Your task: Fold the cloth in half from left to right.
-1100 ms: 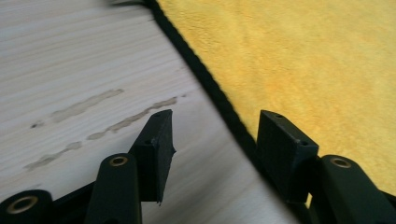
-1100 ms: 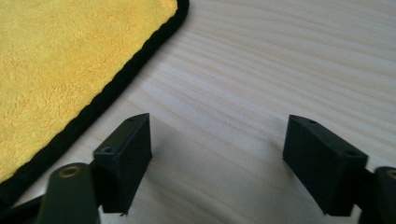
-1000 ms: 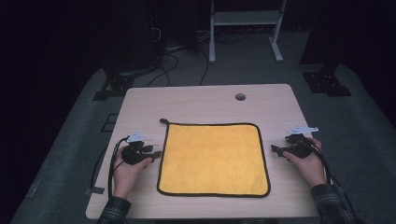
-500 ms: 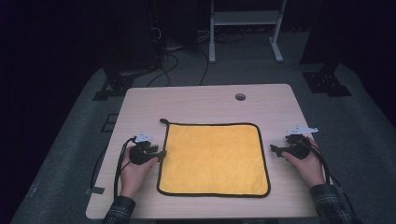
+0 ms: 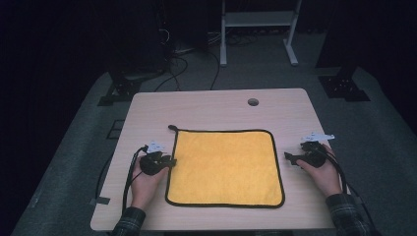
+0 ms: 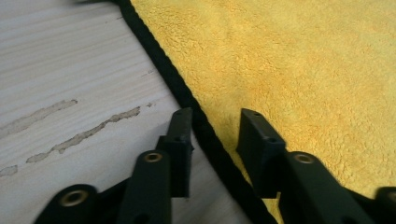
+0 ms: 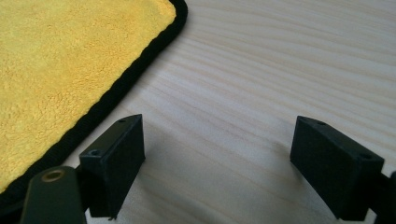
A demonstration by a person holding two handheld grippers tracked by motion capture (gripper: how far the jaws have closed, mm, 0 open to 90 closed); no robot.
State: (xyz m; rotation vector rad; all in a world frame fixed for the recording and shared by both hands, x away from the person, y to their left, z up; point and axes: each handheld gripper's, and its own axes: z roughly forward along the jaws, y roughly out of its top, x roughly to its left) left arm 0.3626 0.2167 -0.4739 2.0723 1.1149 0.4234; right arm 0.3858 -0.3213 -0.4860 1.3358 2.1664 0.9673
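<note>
A yellow cloth (image 5: 223, 167) with a black hem lies flat on the middle of the wooden table (image 5: 206, 108). My left gripper (image 5: 171, 161) rests at the cloth's left edge. In the left gripper view its jaws (image 6: 217, 116) straddle the black hem (image 6: 187, 98), one on the wood and one on the yellow cloth (image 6: 303, 60). They have just been closing, and a gap still shows on each side of the hem. My right gripper (image 5: 287, 157) sits on bare wood just right of the cloth. Its jaws (image 7: 217, 126) stand wide open with nothing between them, the cloth (image 7: 56, 60) off to their left.
A small black loop (image 5: 172, 128) sticks out from the cloth's far left corner. A round hole (image 5: 253, 102) sits near the table's far edge. Cables trail from both grippers toward the front edge. A piece of tape (image 5: 101, 200) lies at the front left corner.
My left gripper has edged right until it sits on the cloth's left hem. The right gripper has not moved.
</note>
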